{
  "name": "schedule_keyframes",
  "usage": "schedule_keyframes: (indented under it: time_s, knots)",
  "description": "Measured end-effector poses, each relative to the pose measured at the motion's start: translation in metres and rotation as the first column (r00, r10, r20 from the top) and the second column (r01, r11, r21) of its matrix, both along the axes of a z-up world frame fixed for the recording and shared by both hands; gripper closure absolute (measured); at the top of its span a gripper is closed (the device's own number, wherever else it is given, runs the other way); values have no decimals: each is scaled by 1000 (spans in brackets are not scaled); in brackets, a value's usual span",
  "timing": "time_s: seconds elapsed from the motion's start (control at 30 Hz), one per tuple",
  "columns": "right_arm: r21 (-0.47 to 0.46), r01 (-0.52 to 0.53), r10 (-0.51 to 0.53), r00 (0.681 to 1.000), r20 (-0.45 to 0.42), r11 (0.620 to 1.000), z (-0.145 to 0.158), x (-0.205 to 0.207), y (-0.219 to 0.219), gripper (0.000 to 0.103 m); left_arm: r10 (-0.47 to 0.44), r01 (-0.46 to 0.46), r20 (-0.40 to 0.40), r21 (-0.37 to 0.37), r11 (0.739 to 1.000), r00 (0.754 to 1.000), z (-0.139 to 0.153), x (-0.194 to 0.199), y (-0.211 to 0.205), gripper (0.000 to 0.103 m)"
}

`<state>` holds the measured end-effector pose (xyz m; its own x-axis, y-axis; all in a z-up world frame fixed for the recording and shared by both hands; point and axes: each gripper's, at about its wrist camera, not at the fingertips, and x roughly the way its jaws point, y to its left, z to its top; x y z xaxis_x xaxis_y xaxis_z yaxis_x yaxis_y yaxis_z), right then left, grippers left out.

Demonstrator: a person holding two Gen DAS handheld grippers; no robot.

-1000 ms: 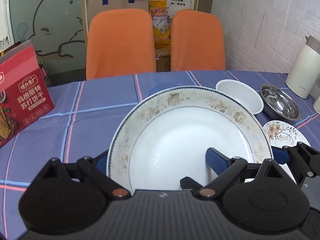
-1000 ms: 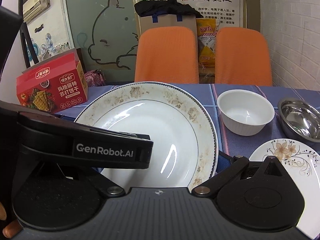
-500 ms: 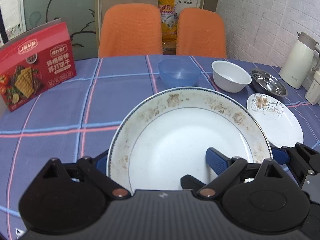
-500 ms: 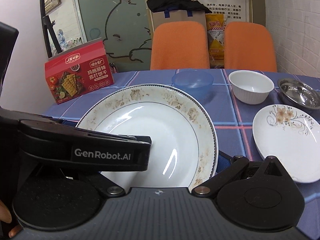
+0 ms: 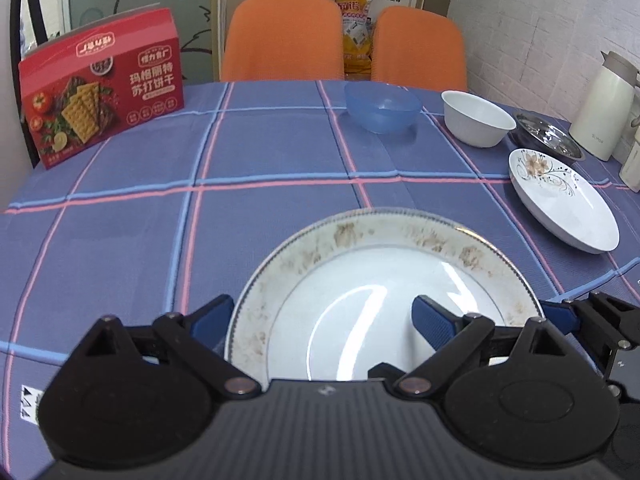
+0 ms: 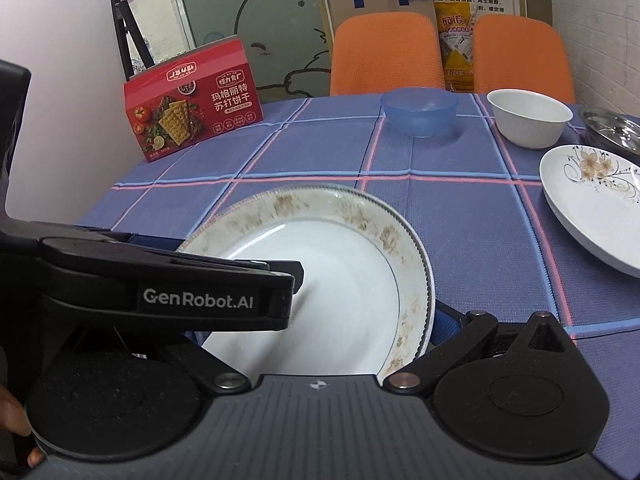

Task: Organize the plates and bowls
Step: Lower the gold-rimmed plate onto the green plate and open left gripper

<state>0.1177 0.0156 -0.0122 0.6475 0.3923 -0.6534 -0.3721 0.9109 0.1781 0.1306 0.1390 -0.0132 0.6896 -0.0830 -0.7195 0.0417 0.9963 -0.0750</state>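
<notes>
Dirty plate (image 5: 384, 280): held over tablecloth (image 5: 280, 160) by L gripper (image 5: 320, 320) and R gripper (image 6: 320, 320), both clamped on rim, apparently.

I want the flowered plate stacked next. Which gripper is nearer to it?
Right. The right gripper grips the right rim of the large plate, the side facing the flowered plate. The left gripper grips the rim further left.

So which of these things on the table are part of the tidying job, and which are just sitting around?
Part of the job:
- gold-rimmed plate, held by the left gripper and right gripper
- flowered plate
- blue bowl
- white bowl
- steel bowl

Just lying about:
- cracker box
- white jug
- orange chairs
</notes>
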Motion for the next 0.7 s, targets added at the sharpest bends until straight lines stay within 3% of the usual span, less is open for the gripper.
schedule_keyframes:
  time_s: [0.2,0.43,0.7]
  knots:
    - [28,-17,17,1000,9,999,-3,-3,-10,16,0,-6,79,70,998,997,10,-2,-6,8]
    - [50,53,-59,991,124,997,17,-22,-37,14,26,-32,107,50,998,994,23,0,-4,8]
    - [108,190,-200,976,85,976,11,-19,-92,14,-22,18,110,41,999,994,30,4,-33,8]
